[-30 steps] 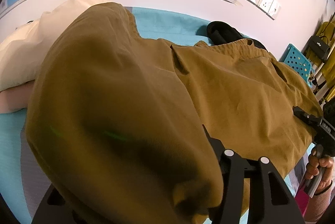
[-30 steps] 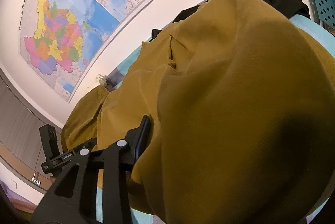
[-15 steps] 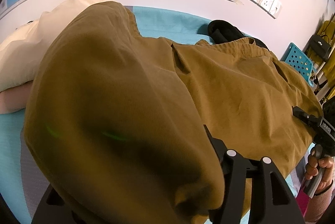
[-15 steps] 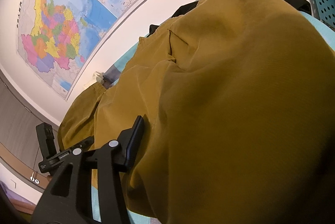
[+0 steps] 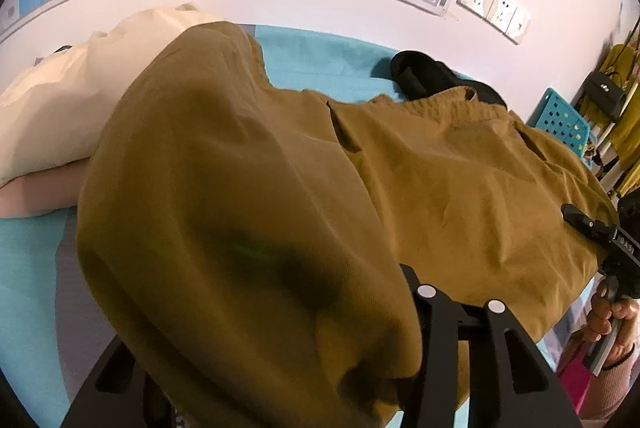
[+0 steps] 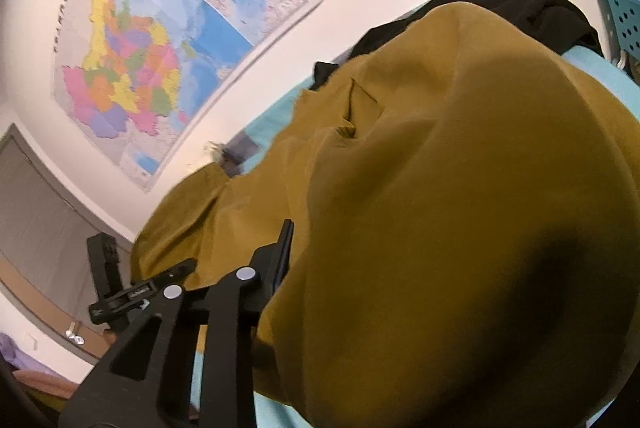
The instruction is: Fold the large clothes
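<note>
A large mustard-brown garment (image 5: 440, 188) lies spread over a teal bed (image 5: 328, 64). My left gripper (image 5: 380, 308) is shut on a bunched edge of it, and the cloth drapes over the fingers and hides the tips. My right gripper (image 6: 304, 248) is shut on another edge of the same garment (image 6: 440, 228), which bulges over its fingers. In the left wrist view the right gripper (image 5: 592, 228) shows at the far right edge, held by a hand. In the right wrist view the left gripper (image 6: 120, 292) shows at lower left.
A cream garment (image 5: 80, 100) lies at the bed's left. A black garment (image 5: 432, 80) lies by the wall, also in the right wrist view (image 6: 520, 4). A blue perforated crate (image 5: 564, 116) stands at right. A wall map (image 6: 152, 48) and sockets (image 5: 496, 8) hang behind.
The right gripper has lifted and tilted a little, drawing its edge of the garment up. The left gripper has barely moved with its hold.
</note>
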A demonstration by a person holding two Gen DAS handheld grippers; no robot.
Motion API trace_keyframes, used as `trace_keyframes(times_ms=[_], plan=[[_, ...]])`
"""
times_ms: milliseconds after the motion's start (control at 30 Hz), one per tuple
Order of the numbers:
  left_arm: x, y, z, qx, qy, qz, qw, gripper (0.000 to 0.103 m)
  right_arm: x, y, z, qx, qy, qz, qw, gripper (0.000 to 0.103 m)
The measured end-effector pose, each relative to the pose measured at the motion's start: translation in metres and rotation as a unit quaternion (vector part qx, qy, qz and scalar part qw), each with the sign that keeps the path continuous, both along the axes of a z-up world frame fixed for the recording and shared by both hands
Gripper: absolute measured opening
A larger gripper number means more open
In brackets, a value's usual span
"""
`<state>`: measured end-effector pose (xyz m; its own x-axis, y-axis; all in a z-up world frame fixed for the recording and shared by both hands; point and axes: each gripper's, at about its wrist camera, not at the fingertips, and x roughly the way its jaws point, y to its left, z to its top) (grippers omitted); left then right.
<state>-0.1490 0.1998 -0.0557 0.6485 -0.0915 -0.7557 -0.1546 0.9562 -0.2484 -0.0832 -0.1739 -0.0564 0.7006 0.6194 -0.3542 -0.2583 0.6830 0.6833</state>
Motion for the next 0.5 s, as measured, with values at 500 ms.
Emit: trace_keyframes(times_ms=[500], plan=[[0.015,0.003,-0.015,-0.008,0.02,0.001,0.9998,0.061,0.015,0.004,-0.027,-0.001,0.034,-0.004,0.999,0.068]])
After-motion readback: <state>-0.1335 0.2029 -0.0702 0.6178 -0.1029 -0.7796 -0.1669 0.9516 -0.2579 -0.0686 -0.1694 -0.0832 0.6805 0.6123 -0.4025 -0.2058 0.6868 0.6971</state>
